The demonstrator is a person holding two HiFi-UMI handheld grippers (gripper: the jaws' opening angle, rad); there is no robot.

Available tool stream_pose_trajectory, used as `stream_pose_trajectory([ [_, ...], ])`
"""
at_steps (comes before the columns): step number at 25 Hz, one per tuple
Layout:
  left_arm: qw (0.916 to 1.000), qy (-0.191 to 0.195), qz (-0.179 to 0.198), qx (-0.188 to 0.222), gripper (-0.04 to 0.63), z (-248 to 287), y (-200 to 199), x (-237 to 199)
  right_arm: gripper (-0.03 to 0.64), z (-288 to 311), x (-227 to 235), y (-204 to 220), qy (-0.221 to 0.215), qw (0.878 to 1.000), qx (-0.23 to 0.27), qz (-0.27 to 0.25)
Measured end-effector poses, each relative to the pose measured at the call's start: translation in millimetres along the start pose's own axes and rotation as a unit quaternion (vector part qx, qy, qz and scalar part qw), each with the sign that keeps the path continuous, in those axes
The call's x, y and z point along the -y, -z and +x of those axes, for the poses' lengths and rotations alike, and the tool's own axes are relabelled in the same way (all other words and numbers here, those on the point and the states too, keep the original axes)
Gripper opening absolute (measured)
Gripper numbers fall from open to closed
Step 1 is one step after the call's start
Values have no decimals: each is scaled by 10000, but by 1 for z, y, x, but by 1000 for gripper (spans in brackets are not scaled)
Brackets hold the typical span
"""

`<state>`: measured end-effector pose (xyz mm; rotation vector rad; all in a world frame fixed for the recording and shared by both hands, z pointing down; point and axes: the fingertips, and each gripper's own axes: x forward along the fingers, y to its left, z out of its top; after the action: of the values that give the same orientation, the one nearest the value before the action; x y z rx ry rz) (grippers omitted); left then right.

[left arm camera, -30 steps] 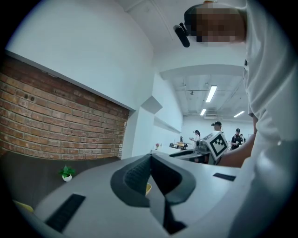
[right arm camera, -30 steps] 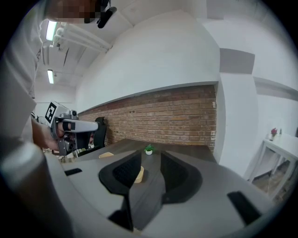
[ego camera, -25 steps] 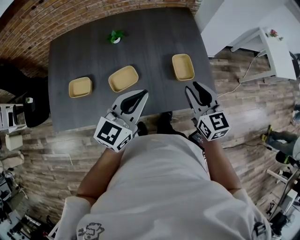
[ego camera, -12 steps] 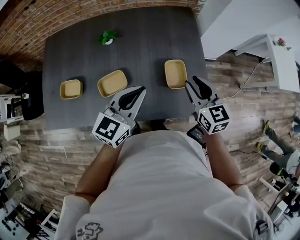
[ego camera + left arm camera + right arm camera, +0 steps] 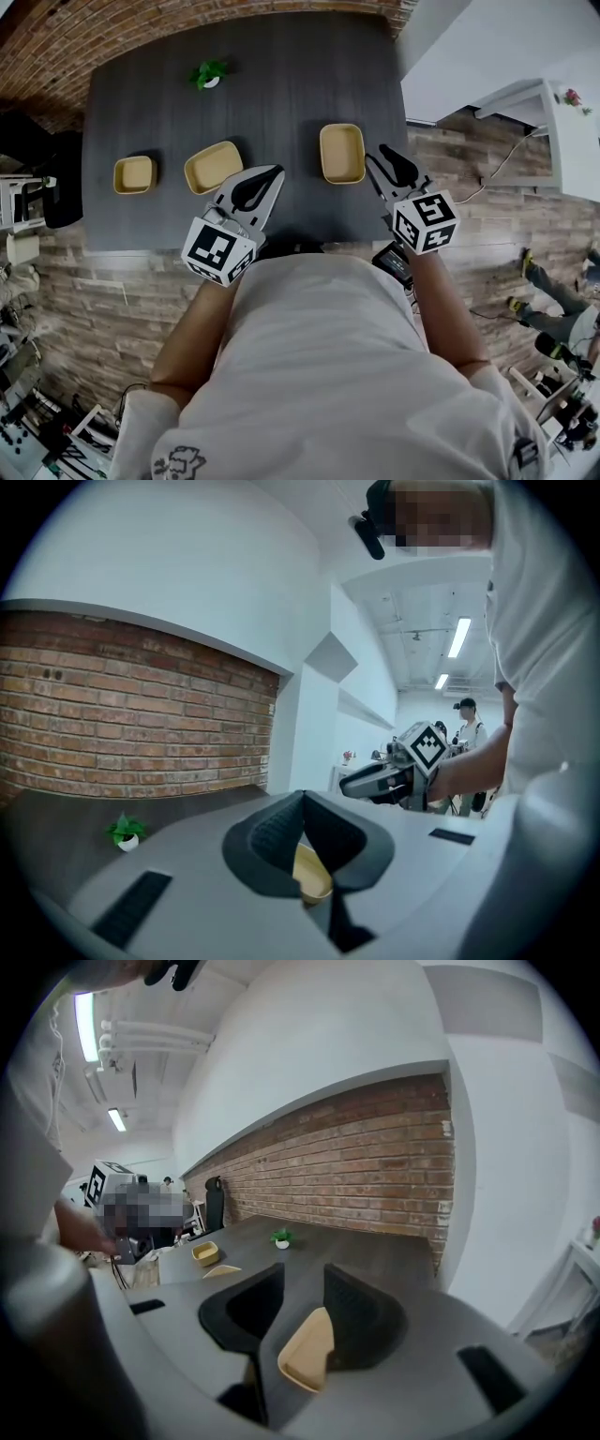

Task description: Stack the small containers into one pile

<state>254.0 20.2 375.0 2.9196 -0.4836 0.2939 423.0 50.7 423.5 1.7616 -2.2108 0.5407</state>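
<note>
1. Three small yellow containers lie apart on the dark surface, each open-topped and none stacked.
   - The left container is the smallest and sits near the left edge.
   - The middle container sits just beside it, turned askew.
   - The right container sits well apart from those two, toward the right side.
2. Your right tool has its tips just beside the right container's outer rim. In the right gripper view its jaws stand a little apart and grip nothing. The container shows through the gap, lying on the surface beyond the pads.
3. Your left tool hangs over the near edge of the surface, between the middle and right containers and nearer the middle one. In the left gripper view its jaw tips meet, closed on nothing. One yellow container shows through the opening behind the tips; which of the three it is cannot be told there.
4. Each tool carries one cube faced with black-and-white square markers: the left cube and the right cube.
5. One small potted plant stands at the far side of the surface, well apart from all three containers.
6. A brick wall runs behind the surface, and a plank floor lies below it.
7. Your white shirt bears one small drawn figure low on its left side, too small to read.
</note>
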Motion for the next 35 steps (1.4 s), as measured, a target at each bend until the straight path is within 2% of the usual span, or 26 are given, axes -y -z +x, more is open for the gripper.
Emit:
stream_pose_trajectory([
  [10,9993,134,-333,-130,11,17,21,-18,141,27,10,31,-86,9975,-686,165],
  [15,9982,222,-404,-373,11,34,43,-31,143,37,24,52,-17,9948,-971,307],
  [23,9956,300,-594,-658,11,48,71,-46,153,53,40,96,4,9848,-1601,678],
  [35,9911,379,-903,-904,11,68,102,-58,155,73,58,141,36,9744,-2053,919],
])
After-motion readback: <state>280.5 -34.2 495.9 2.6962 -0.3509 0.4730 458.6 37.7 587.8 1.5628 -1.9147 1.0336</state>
